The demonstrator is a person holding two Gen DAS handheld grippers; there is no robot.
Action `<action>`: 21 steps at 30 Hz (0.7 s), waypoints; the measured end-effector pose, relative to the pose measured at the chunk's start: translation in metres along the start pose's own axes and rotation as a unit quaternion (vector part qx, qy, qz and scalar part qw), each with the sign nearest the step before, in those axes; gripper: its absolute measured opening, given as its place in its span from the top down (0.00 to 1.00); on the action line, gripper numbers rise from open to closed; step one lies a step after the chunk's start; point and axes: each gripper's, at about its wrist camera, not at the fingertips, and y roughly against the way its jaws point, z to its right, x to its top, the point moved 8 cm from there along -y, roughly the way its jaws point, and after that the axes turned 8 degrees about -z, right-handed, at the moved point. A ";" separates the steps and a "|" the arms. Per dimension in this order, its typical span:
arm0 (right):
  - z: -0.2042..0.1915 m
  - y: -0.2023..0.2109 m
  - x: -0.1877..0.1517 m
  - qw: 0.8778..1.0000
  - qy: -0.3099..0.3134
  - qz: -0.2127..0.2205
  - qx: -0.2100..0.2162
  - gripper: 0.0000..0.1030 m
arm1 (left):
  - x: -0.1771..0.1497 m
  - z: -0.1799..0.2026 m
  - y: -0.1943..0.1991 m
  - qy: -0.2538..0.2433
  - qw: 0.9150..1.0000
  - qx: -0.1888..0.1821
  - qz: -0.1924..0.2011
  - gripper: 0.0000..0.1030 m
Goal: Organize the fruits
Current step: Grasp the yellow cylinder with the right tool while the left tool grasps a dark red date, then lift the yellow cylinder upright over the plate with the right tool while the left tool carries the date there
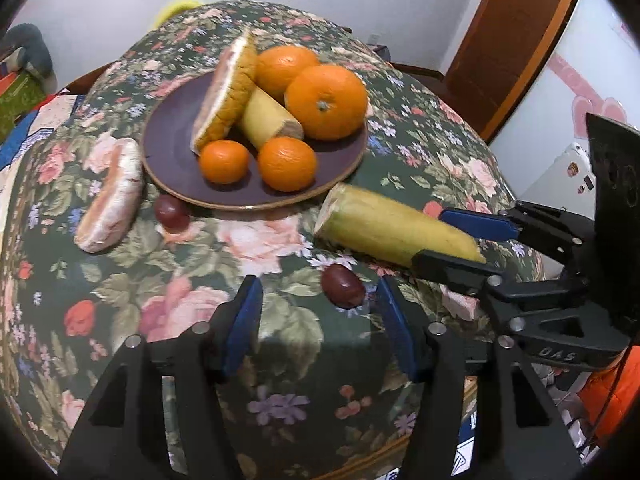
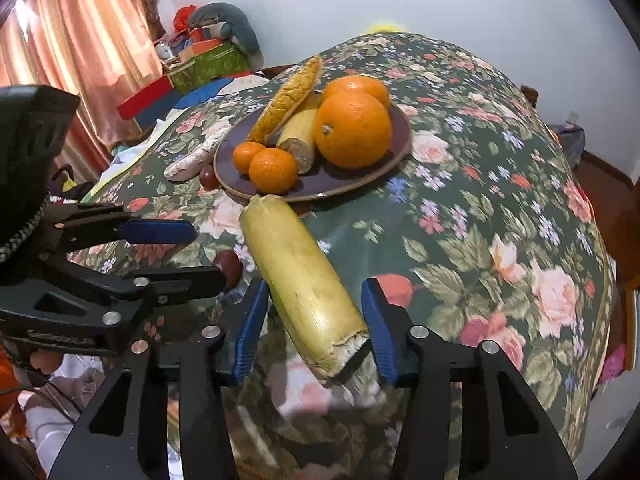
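While the right claw (image 2: 314,330) gripped the yellow banana half (image 2: 298,280) near its torn end, at five o'clock from the purple plate (image 2: 360,184), the left claw (image 1: 318,320) hung open; that short hold could let it droop and slip.

The right claw (image 1: 460,242) body reads "DAS".

I was working in someone's home, a lived-in room: the surface wore a floral tablecloth (image 2: 500,208), a pinkish curtain (image 2: 92,36) hung at the window, a wooden door (image 1: 516,32) stood against white walls, and gift boxes (image 2: 200,64) sat piled with a stuffed toy (image 2: 228,24) behind a brown plate (image 1: 172,152) of food
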 end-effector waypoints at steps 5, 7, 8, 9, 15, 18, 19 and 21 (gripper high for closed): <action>0.011 0.008 -0.011 1.000 -0.017 -0.009 -0.011 0.59 | 0.003 0.005 -0.005 -0.001 1.000 0.001 0.004 0.54; 0.012 0.010 -0.011 1.000 -0.022 -0.013 -0.014 0.59 | 0.005 0.006 -0.007 -0.004 1.000 0.006 0.008 0.60; 0.012 0.010 -0.010 1.000 -0.023 -0.014 -0.015 0.59 | 0.005 0.006 -0.008 -0.008 1.000 0.012 0.008 0.66; 0.011 0.009 -0.009 1.000 -0.023 -0.014 -0.016 0.59 | 0.004 0.007 -0.009 -0.011 1.000 0.016 0.008 0.75; 0.005 -0.001 0.004 1.000 -0.017 -0.014 -0.005 0.57 | 0.003 0.004 -0.006 -0.006 1.000 0.006 0.008 0.83; 0.000 -0.010 0.009 1.000 -0.004 -0.023 -0.013 0.55 | 0.001 -0.002 -0.002 -0.001 1.000 0.012 0.011 0.83; -0.002 -0.011 0.010 1.000 -0.002 -0.024 -0.014 0.55 | 0.001 -0.006 0.000 0.003 1.000 0.014 0.012 0.83; -0.003 -0.016 0.012 0.999 0.003 -0.029 -0.016 0.55 | 0.000 -0.011 0.002 0.009 1.000 0.016 0.015 0.83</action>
